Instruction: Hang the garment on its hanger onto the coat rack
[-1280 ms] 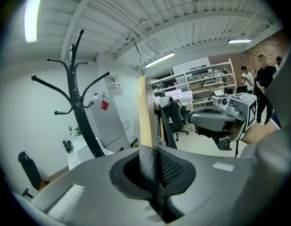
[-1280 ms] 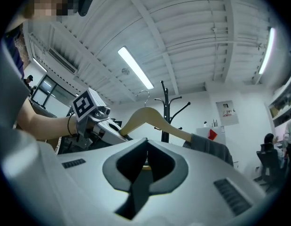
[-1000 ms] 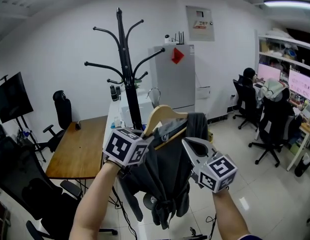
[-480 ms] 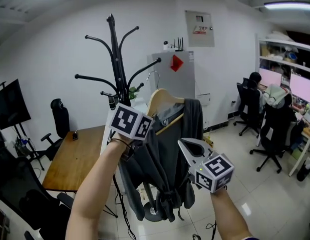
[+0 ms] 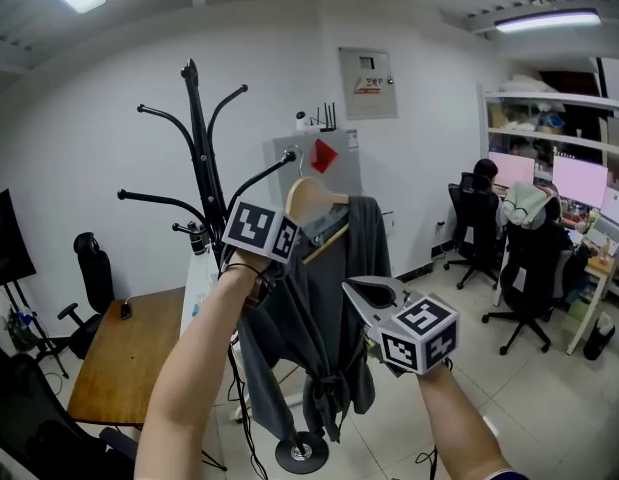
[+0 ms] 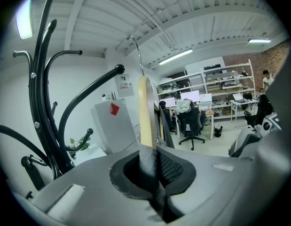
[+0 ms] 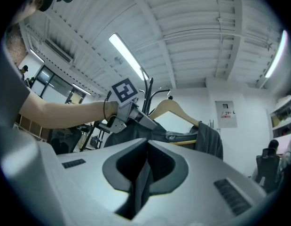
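In the head view the left gripper (image 6: 149, 173) hides its own jaws behind its marker cube (image 5: 259, 232), and my forearm covers the lower part of the coat rack (image 5: 197, 148). The rack's round base (image 5: 301, 453) only peeps out under the hem of the garment (image 5: 309, 318). The near end of the hanger (image 5: 311, 196) is buried under cloth, so I cannot tell whether wood is in the grip as well as fabric.

The left gripper view settles the jaws: they are pinched almost together on a fold of the grey garment, and the hanger's pale edge rises straight out of that fold. The right gripper (image 7: 141, 173) has its jaws pressed together with nothing between them. It hovers just right of the garment and below the hanger, tips aimed up at it, not touching.

The garment hangs in mid-air in front of the rack, right of its pole. The hanger's hook (image 5: 294, 158) is close to the knobbed tip of one curved rack arm but is not over it.

The garment is soft, dark grey cloth, draped in long folds with a tie knotted low down. The hanger is smooth light wood, arched, with a thin metal hook. The rack is glossy black tube with upswept arms ending in small balls
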Demonstrator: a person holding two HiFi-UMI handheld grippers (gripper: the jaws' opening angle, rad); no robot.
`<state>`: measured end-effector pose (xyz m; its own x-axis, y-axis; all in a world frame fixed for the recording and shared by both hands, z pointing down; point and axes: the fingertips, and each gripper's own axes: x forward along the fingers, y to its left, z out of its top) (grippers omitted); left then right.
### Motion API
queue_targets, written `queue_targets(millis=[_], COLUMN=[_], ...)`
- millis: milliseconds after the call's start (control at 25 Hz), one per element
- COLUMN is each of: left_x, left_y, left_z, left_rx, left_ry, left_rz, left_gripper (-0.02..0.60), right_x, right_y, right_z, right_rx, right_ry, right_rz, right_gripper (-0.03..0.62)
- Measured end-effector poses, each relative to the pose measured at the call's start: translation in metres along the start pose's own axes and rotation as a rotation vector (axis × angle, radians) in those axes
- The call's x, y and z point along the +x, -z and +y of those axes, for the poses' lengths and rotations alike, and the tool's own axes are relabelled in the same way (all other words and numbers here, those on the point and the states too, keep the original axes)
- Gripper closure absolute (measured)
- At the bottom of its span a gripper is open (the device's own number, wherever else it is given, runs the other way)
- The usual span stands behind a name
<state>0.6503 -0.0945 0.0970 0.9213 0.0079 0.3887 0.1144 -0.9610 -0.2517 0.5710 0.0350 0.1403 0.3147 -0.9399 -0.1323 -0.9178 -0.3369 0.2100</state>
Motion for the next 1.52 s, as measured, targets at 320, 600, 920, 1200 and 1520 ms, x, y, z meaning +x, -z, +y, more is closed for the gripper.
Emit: queue_targets(millis=[320,600,920,1200,1520], left_x=[0.042,0.045,0.038,0.029,0.026], left_y=[-0.003,0.017,0.056,0.093,0.150], left_z=[0.033,0.055,0.073,0.094,0.107], left_rx=[-0.103,-0.141,-0.174,-0.263,-0.327], left_ry=[-0.059,-0.151,-0.278,-0.357,-0.416], left_rz=[0.021,0.030,0.058,0.048,0.136], left_gripper=[0.560,0.560,0.558,0.557,0.551], right_x=[0.003,0.024,0.053,0.063,0.065], right_y=[0.006,0.020,0.038,0.052,0.060], right_z=[-0.015,-0.013,0.010,0.029,0.046], right_rx=[-0.027,-0.022,0.005,0.026,0.045], right_ry=[0.020,-0.010,-0.086,-0.126,-0.150], right_rz=[0.003,0.030,0.058,0.074,0.084], right_gripper=[0.592,0.592,0.593,0.592,0.592])
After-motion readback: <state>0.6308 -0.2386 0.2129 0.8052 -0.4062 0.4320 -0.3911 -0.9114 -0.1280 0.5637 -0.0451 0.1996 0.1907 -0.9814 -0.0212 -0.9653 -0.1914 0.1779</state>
